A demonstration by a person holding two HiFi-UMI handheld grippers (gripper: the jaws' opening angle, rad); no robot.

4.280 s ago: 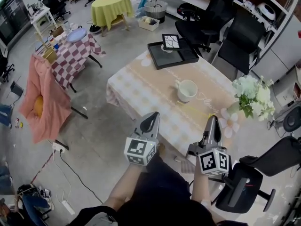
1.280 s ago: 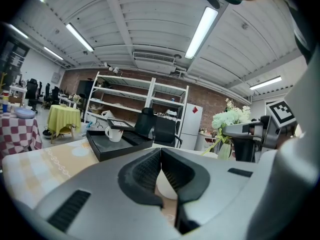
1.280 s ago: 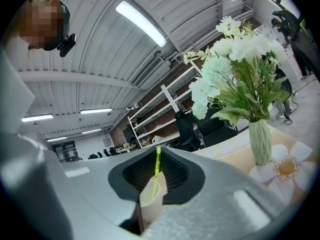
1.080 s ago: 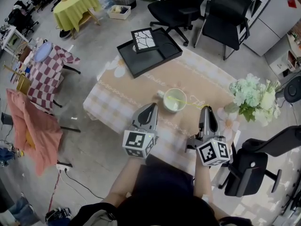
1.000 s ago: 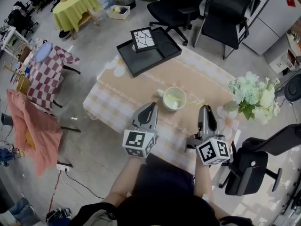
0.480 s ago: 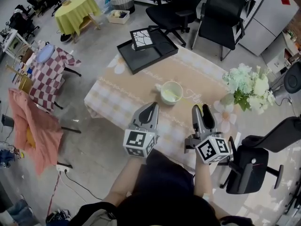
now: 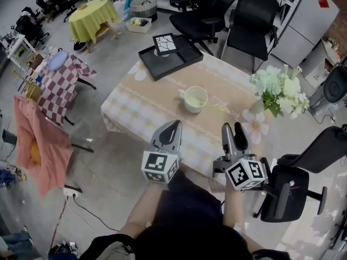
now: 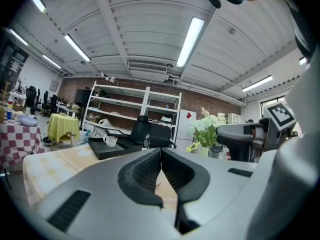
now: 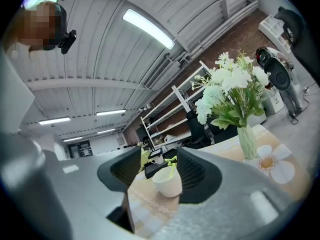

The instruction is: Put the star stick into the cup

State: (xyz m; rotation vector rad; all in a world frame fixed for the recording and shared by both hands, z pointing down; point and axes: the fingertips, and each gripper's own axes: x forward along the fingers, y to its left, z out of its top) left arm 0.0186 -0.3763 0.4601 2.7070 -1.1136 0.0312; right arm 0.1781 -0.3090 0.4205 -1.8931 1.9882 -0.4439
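Note:
The white cup (image 7: 195,98) stands on the pale checked table (image 7: 142,106). In the right gripper view the cup (image 9: 167,183) has the yellow-green star stick (image 9: 172,164) leaning inside it, star end up. My right gripper (image 7: 234,129) hangs near the table's front edge, short of the cup. Its jaws are opening and nothing is between them; through the gap (image 9: 159,173) I see the cup farther off. To the left, my left gripper (image 7: 172,128) is shut and empty, its tips (image 8: 161,155) meeting.
A black tray (image 7: 174,60) with a patterned tile and a small cup sits at the table's far end. A vase of white flowers (image 7: 277,90) stands at the right corner. Black office chairs (image 7: 246,23) are beyond the table and one (image 7: 287,191) is at my right.
My right gripper's jaws have spread apart and let go of the stick, which now rests in the cup. The right gripper has drawn back a little from the cup. The left stays shut.

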